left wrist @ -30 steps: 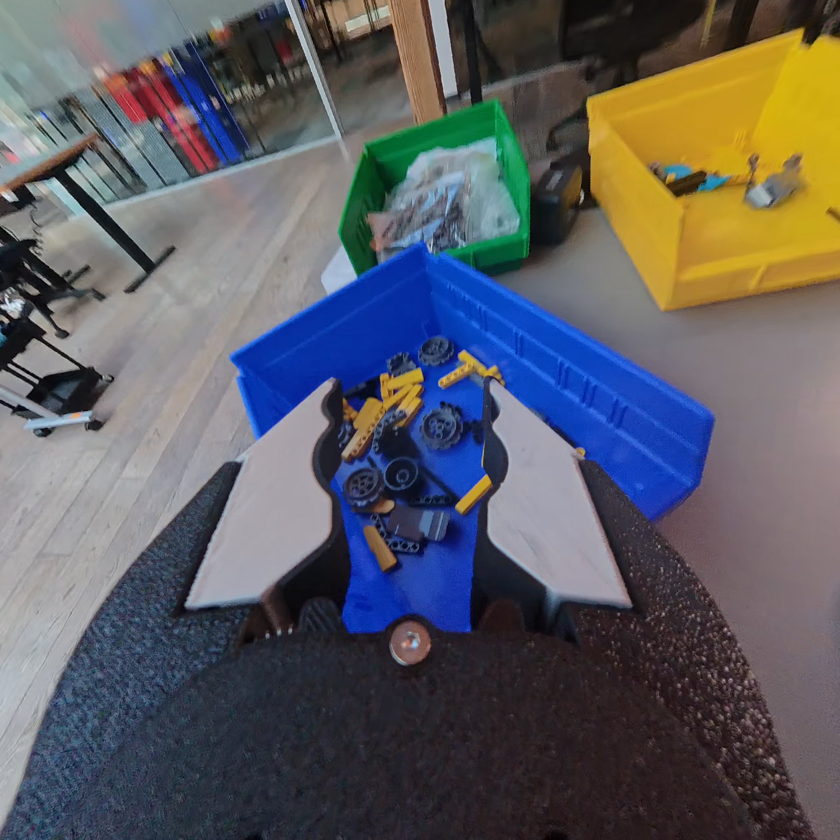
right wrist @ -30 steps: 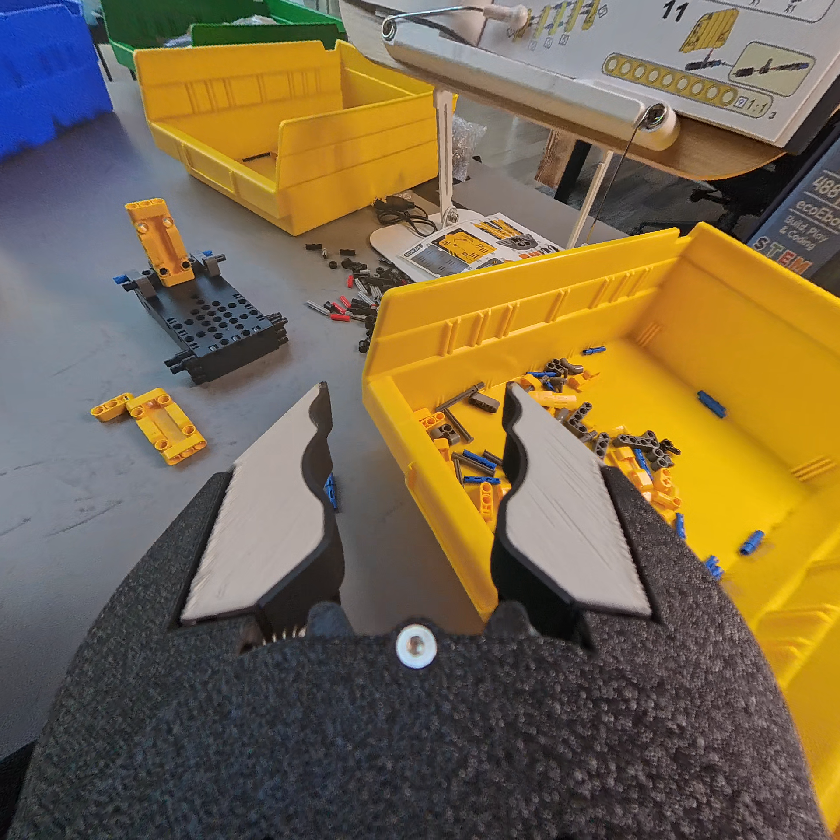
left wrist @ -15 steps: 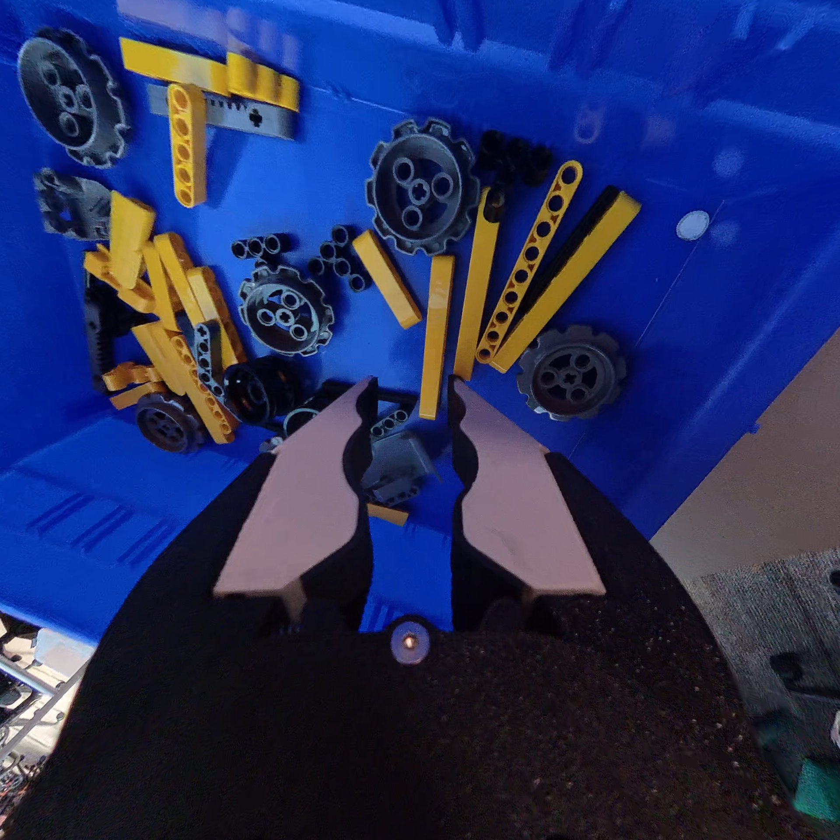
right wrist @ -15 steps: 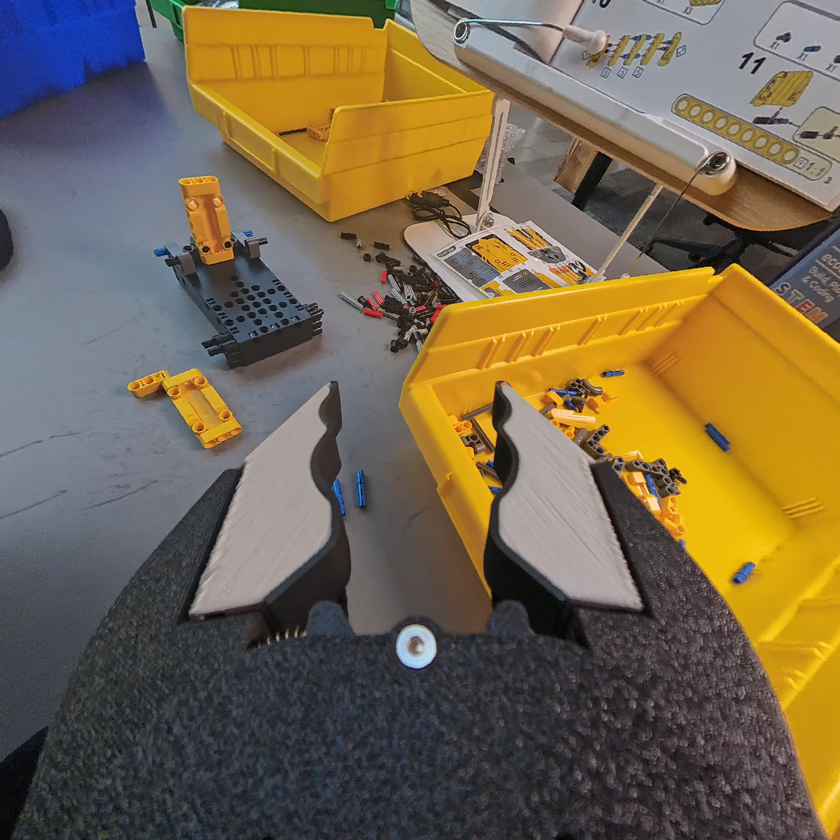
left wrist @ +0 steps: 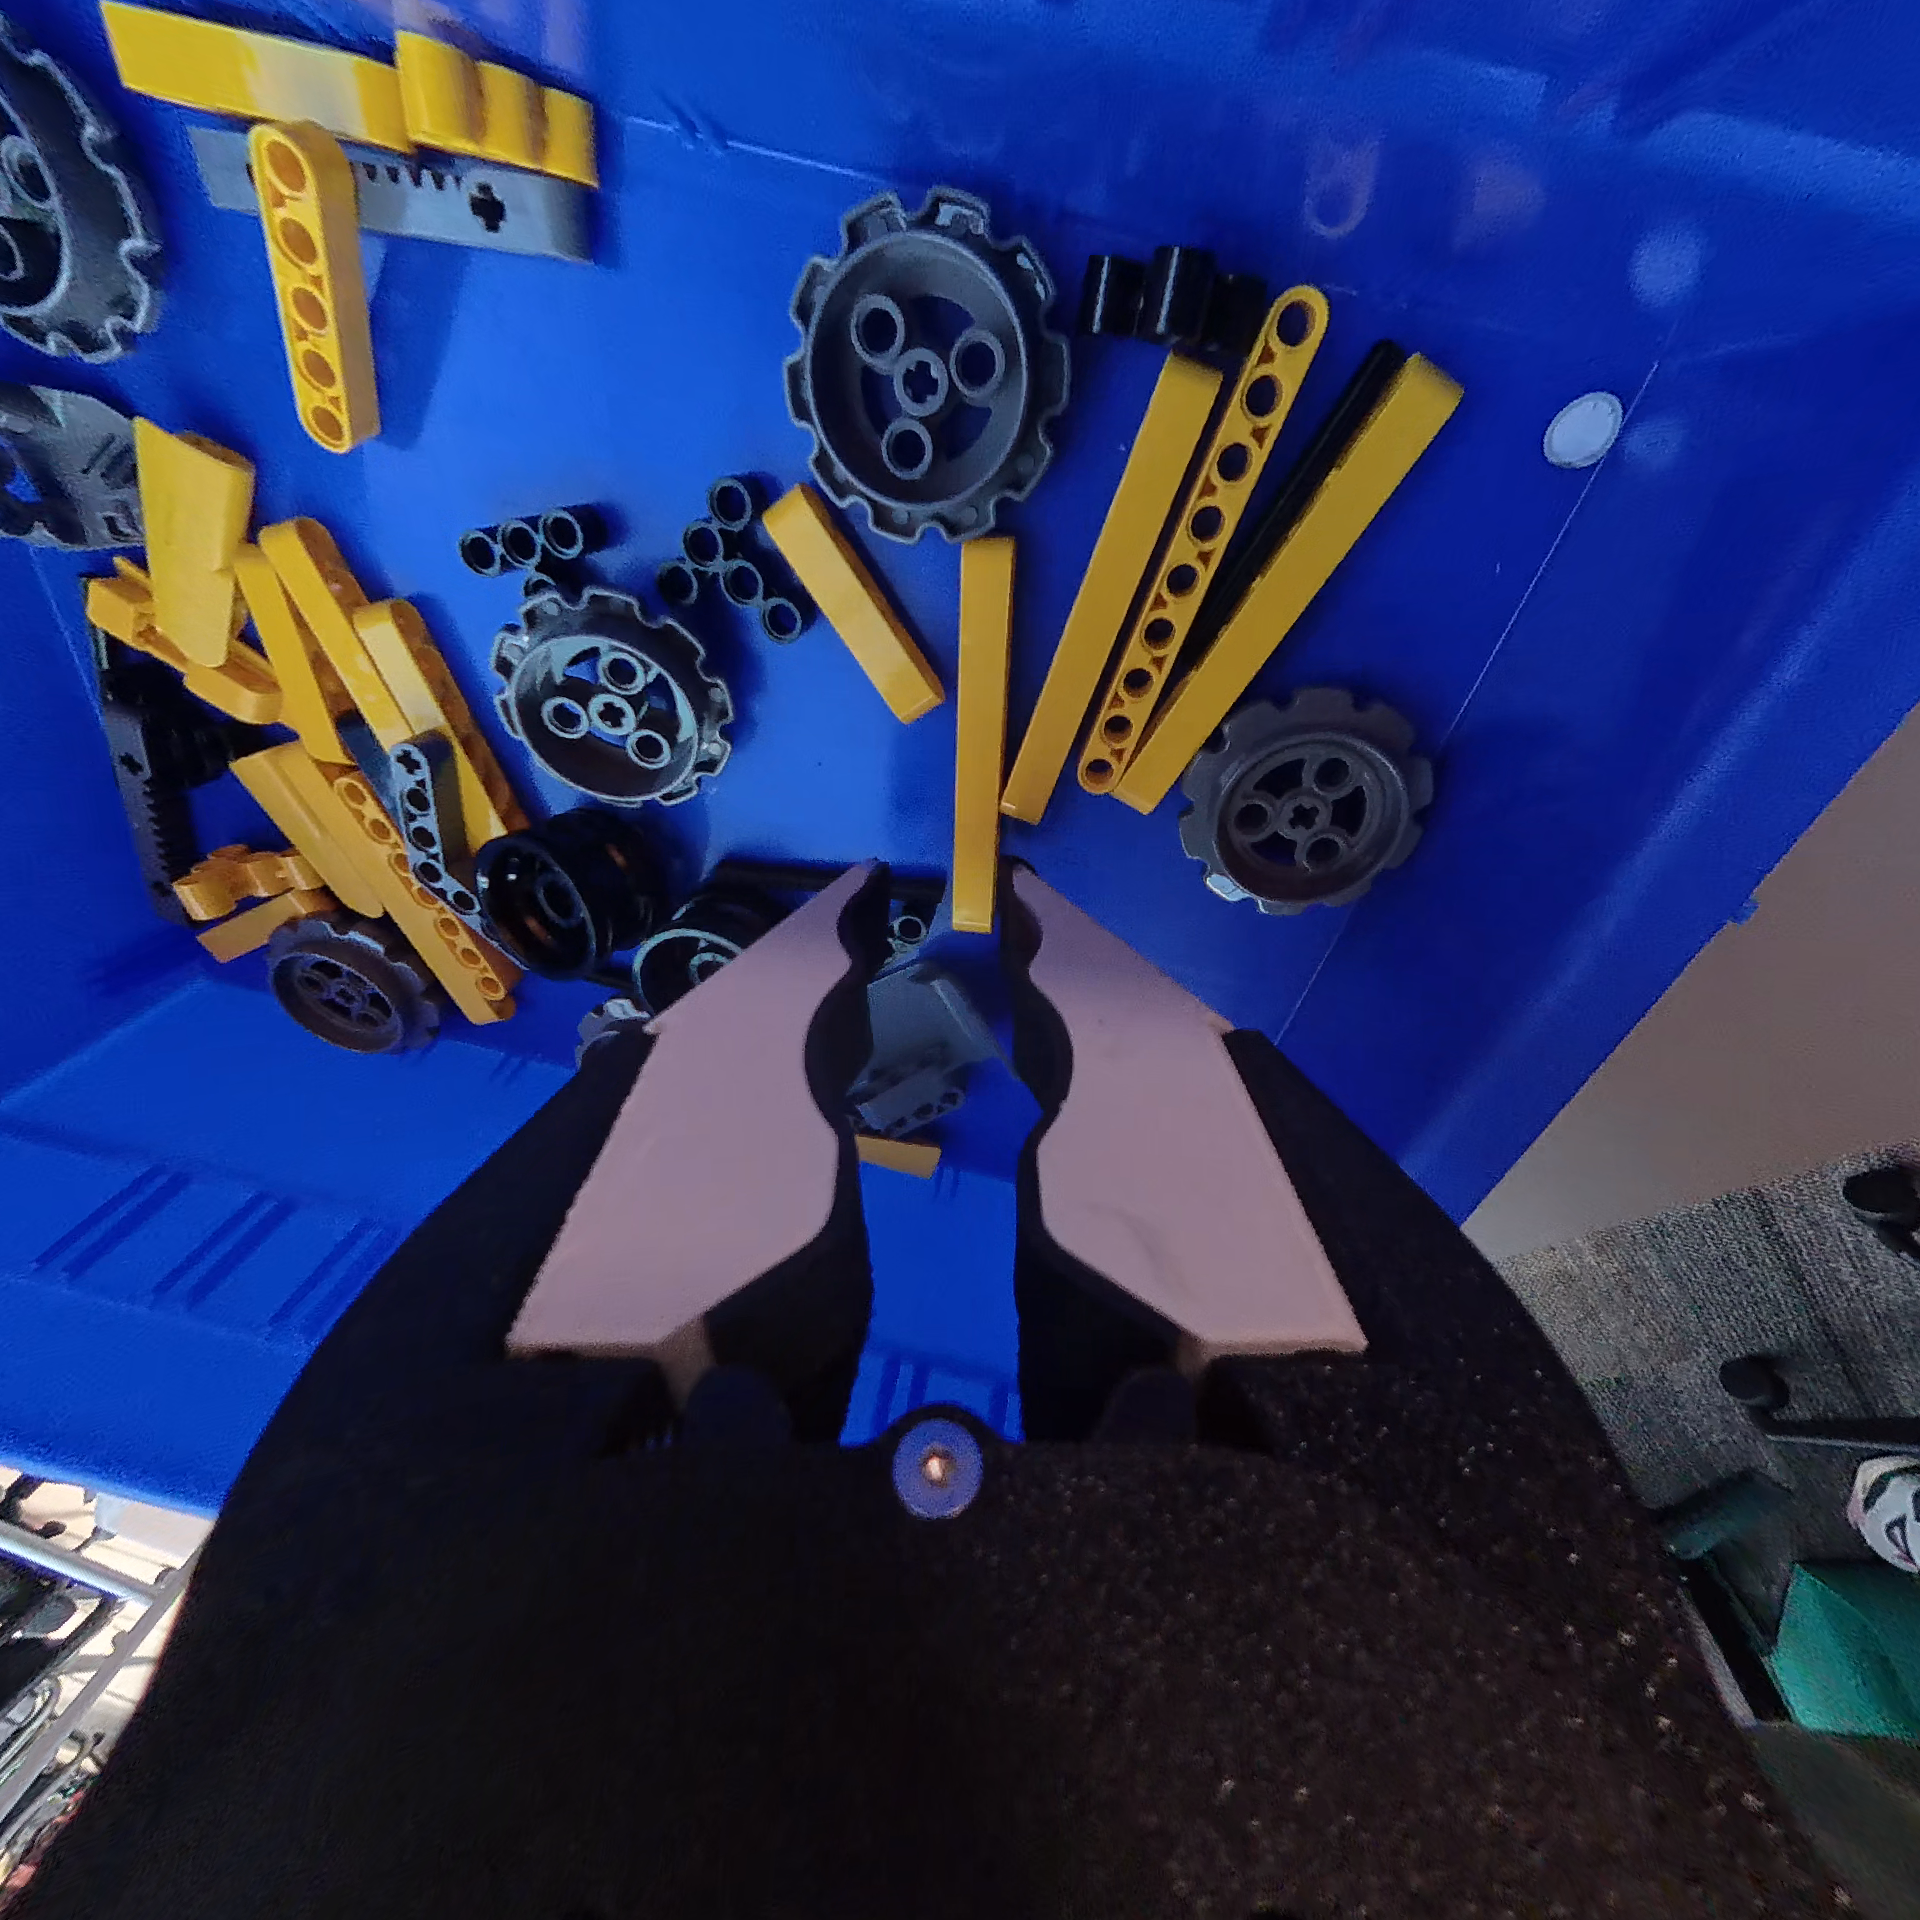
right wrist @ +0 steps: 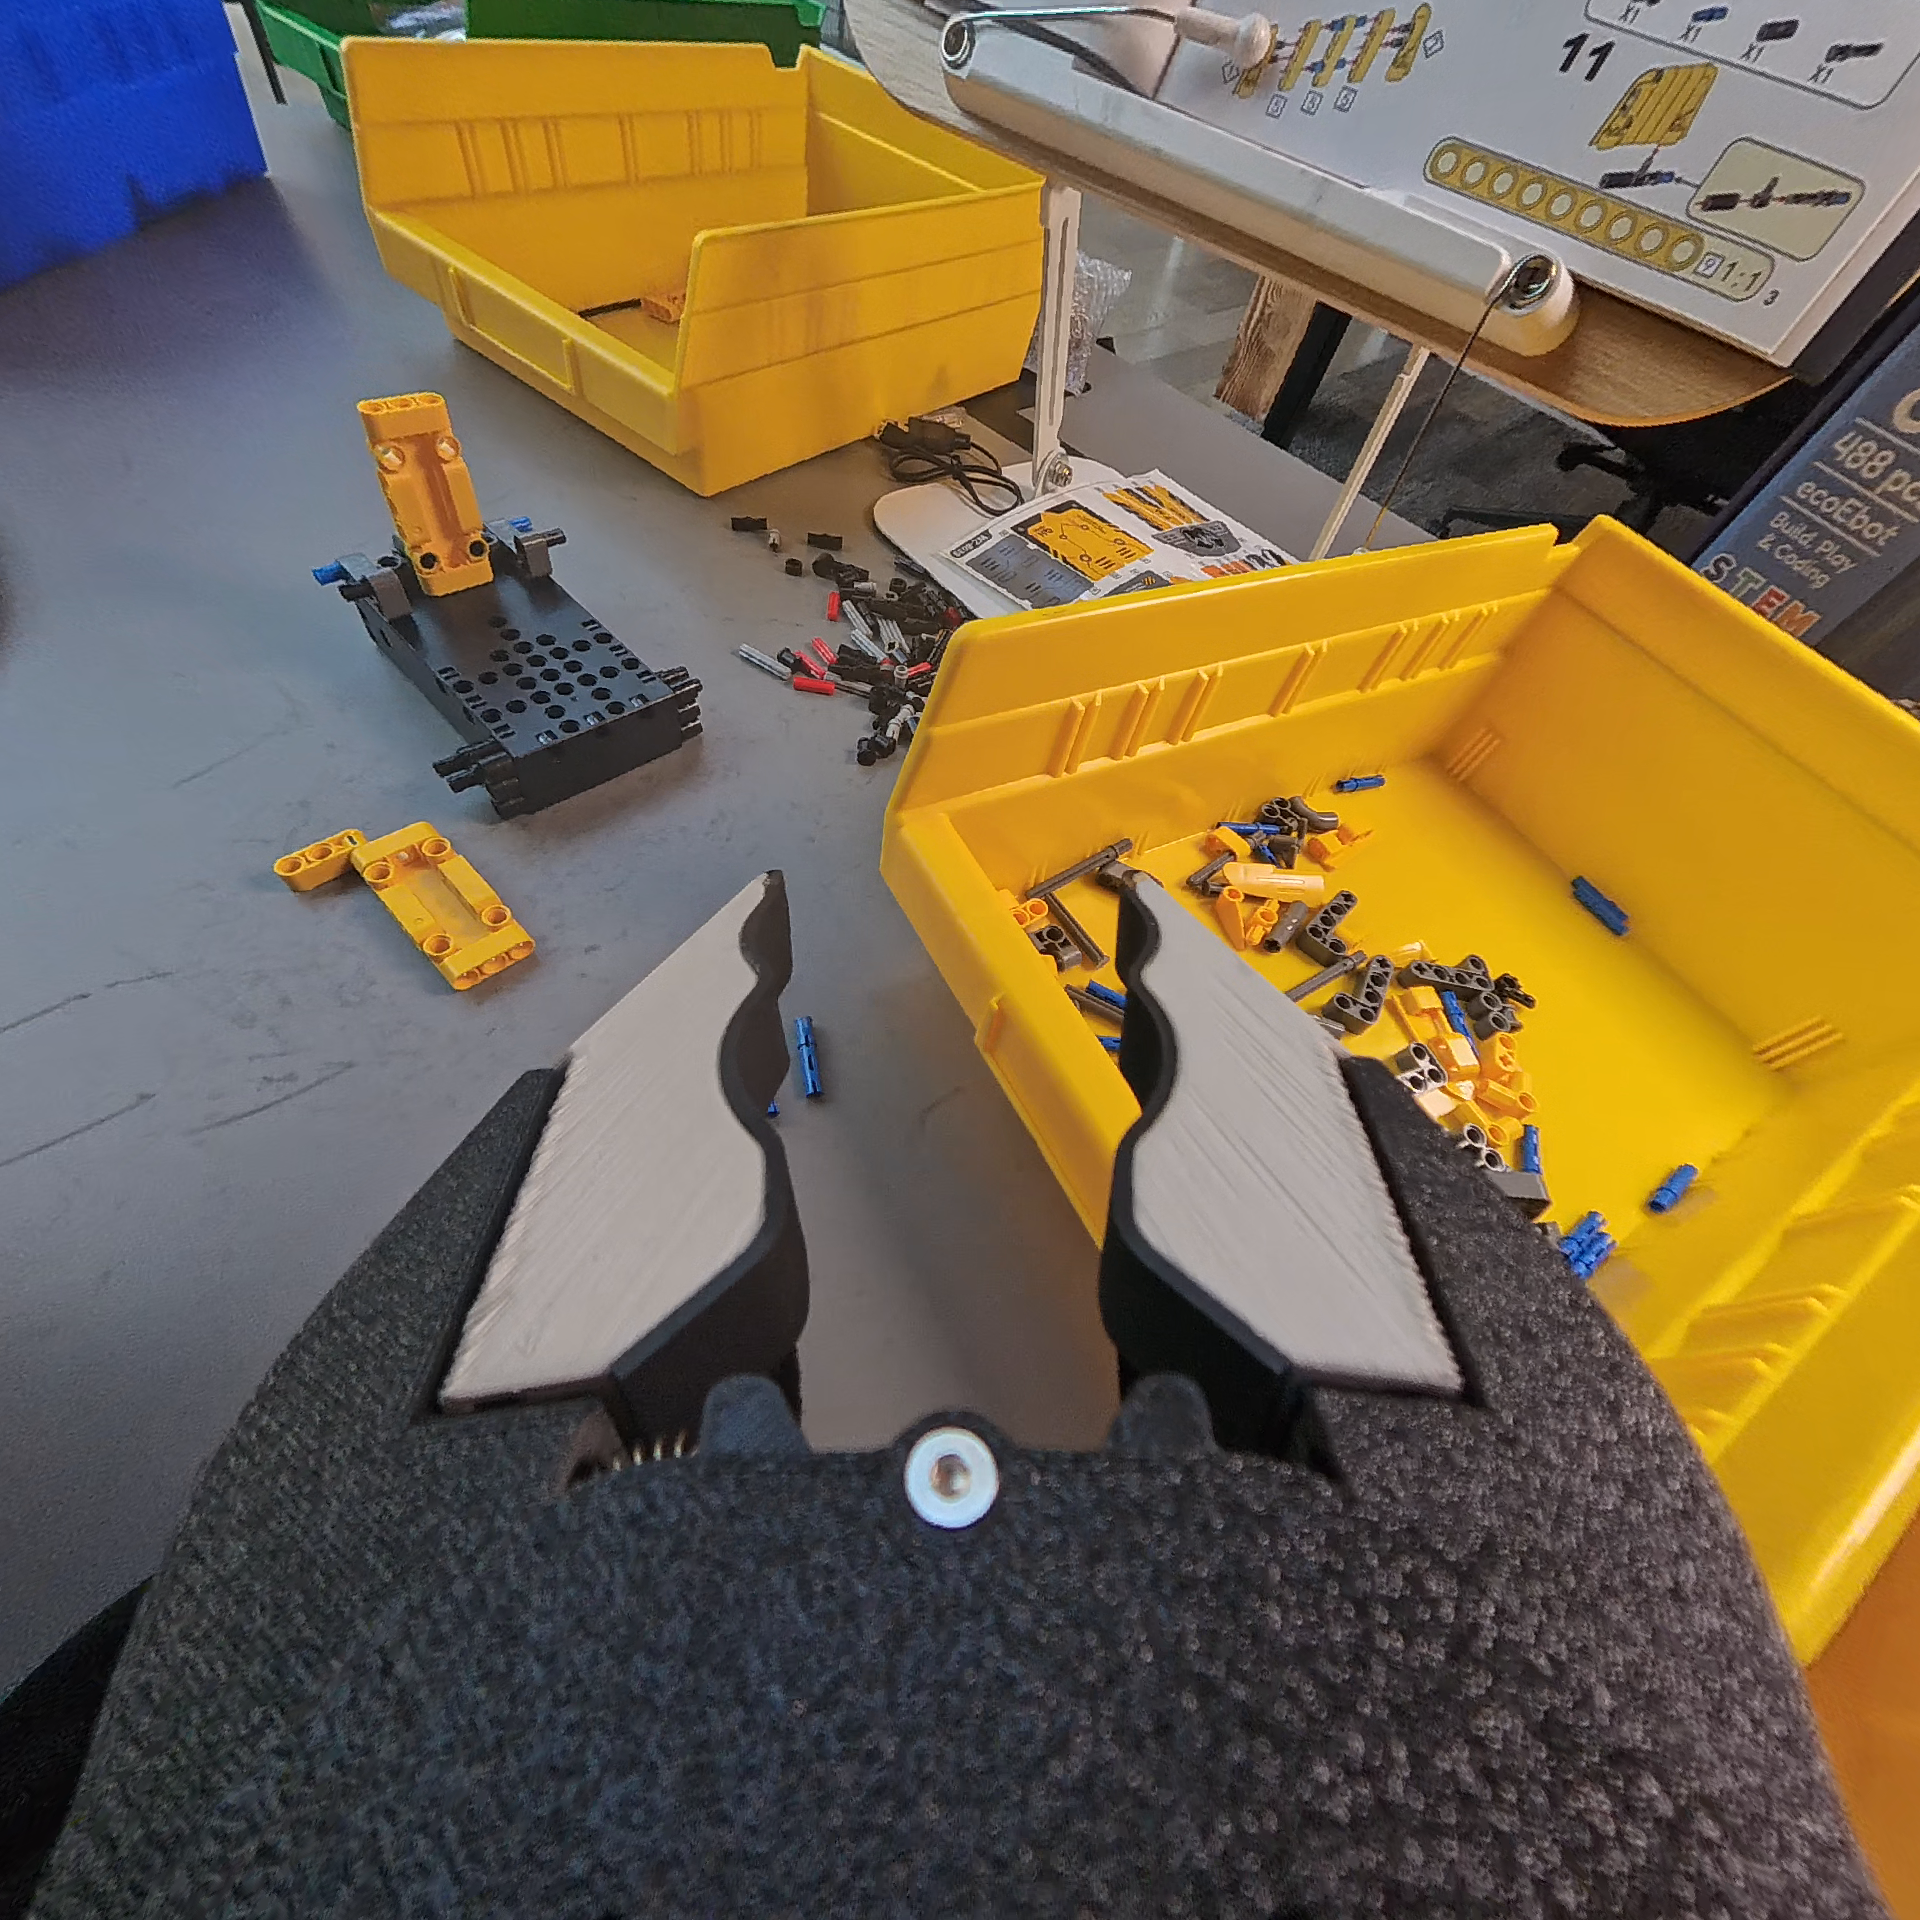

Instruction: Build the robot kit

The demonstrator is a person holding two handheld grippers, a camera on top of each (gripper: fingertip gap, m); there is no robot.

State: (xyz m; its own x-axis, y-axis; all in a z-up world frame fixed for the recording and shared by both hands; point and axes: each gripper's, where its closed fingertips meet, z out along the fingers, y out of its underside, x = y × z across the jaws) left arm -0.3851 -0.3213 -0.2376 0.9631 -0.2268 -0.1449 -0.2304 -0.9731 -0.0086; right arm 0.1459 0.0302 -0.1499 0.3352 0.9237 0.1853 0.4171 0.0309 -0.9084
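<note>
My left gripper (left wrist: 948, 883) is low inside a blue bin (left wrist: 1351, 156), jaws a narrow gap apart and holding nothing. The near end of a long yellow beam (left wrist: 982, 707) lies between the tips, and a grey block (left wrist: 920, 1029) lies on the floor between the fingers. Grey toothed wheels (left wrist: 925, 364) and more yellow beams (left wrist: 1205, 540) lie around them. My right gripper (right wrist: 951, 894) is open and empty above the grey table, over the front left corner of a yellow bin (right wrist: 1247, 665) of small parts (right wrist: 1434, 997). A blue pin (right wrist: 808, 1057) lies on the table between its fingers.
A black perforated chassis (right wrist: 551, 696) with an upright yellow piece stands left of the right gripper. Flat yellow pieces (right wrist: 436, 904) lie nearer. A pile of small pins (right wrist: 873, 655), a second yellow bin (right wrist: 707, 260), a leaflet (right wrist: 1091, 540) and an instruction sheet on a stand (right wrist: 1455, 125) are behind. Left tips to right tips: about 65 centimeters.
The left gripper dropped from above the blue bin down into it, and its jaws narrowed. The right gripper drew back a little from the yellow bin, still open.
</note>
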